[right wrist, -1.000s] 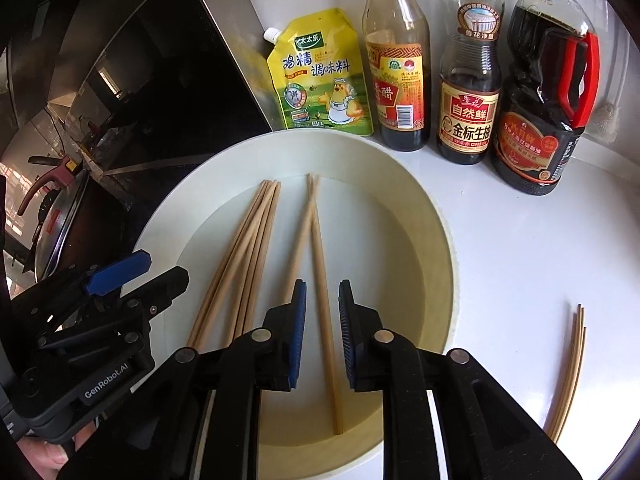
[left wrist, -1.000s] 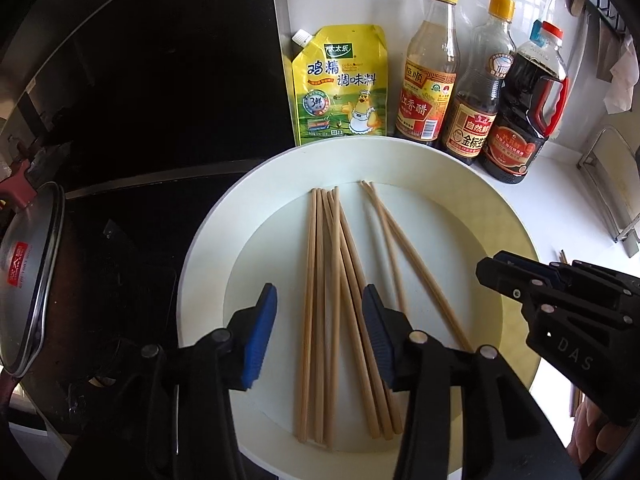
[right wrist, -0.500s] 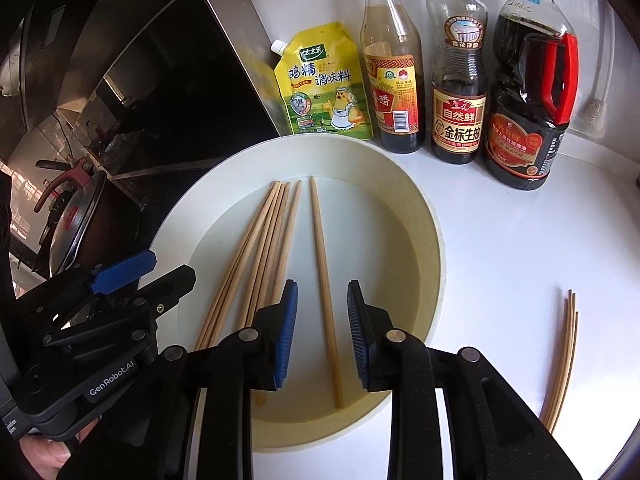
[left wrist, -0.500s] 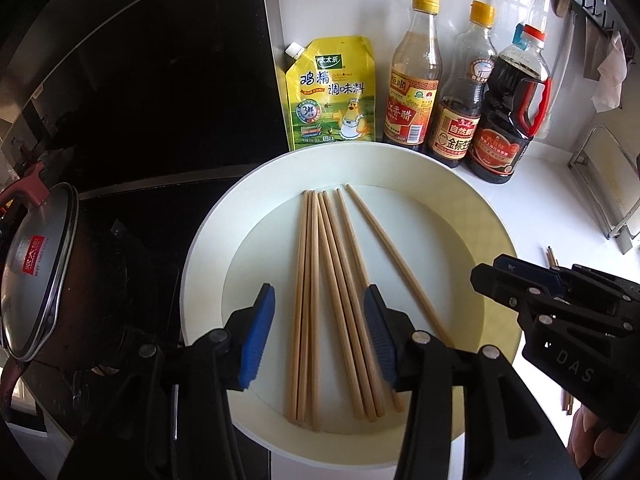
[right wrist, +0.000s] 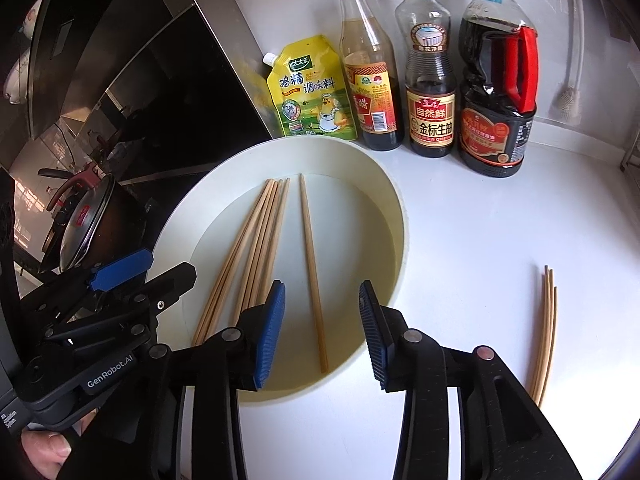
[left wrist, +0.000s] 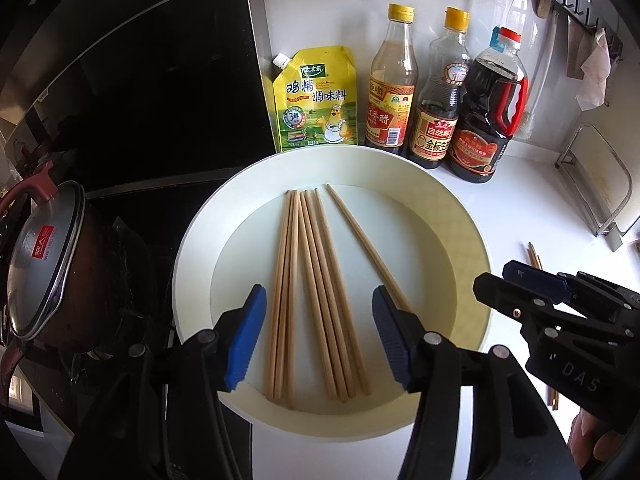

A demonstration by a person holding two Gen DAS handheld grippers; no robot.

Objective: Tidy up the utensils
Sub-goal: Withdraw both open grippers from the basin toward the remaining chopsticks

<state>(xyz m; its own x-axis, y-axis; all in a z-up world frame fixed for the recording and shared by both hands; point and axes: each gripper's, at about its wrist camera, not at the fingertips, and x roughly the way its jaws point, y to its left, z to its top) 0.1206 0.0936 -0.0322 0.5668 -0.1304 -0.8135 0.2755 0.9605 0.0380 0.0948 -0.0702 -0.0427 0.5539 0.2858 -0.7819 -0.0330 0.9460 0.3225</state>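
Note:
Several wooden chopsticks (left wrist: 316, 292) lie side by side in a round white basin (left wrist: 472, 248); one chopstick (right wrist: 314, 276) lies apart to their right. My left gripper (left wrist: 320, 336) is open and empty, above the near ends of the bunch. My right gripper (right wrist: 322, 334) is open and empty, above the near end of the single chopstick. A few more chopsticks (right wrist: 546, 332) lie on the white counter right of the basin (right wrist: 400, 216). Each gripper shows in the other's view: the right one (left wrist: 560, 312), the left one (right wrist: 100, 304).
A yellow seasoning pouch (left wrist: 316, 100), two yellow-capped bottles (left wrist: 392, 84) and a dark soy jug (left wrist: 488, 108) stand against the back wall. A lidded pot (left wrist: 44, 256) sits on the dark stove at left. A metal rack (left wrist: 600, 184) stands at far right.
Both grippers have drawn back and up from the basin. The right gripper's jaws opened wide, and the left's opened wider. The right pair of chopsticks is now a single chopstick lying apart.

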